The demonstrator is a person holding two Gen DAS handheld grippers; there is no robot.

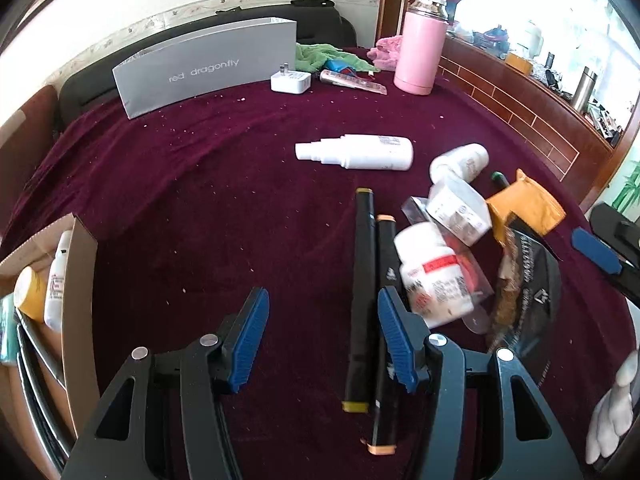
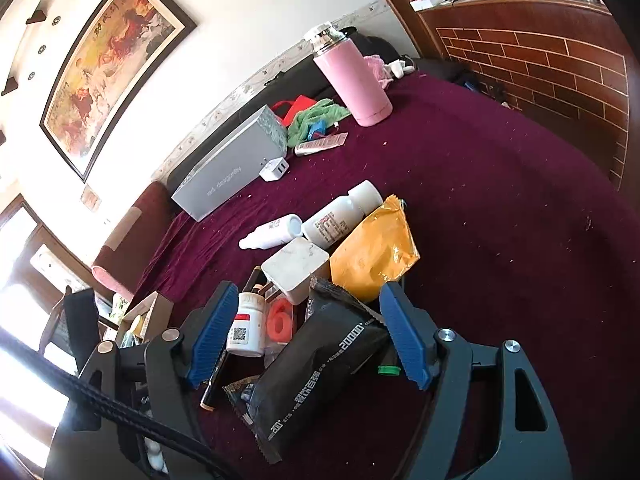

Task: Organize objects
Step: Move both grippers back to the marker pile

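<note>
My left gripper [image 1: 324, 300] hangs open over the maroon cloth. A black marker [image 1: 362, 300] with yellow caps lies between its jaws, close to the right finger, and a second marker [image 1: 386, 320] runs under that finger. The pads touch neither. To the right is a pile: a white pill bottle [image 1: 432, 276], a white charger cube [image 1: 460, 208], a yellow packet [image 1: 524, 208] and a black packet [image 1: 524, 292]. My right gripper [image 2: 308, 292] stands open over the pile, the black packet [image 2: 320, 360] lying loose between its jaws. One of its blue pads [image 1: 596, 256] shows at the right edge.
An open cardboard box [image 1: 80, 280] holding small bottles stands at the left. A white spray bottle [image 1: 360, 152] lies mid-table. At the back are a grey box [image 1: 208, 64], a white plug [image 1: 290, 80], a green cloth and a pink flask [image 1: 420, 56]. A white-gloved hand [image 1: 612, 400] is at lower right.
</note>
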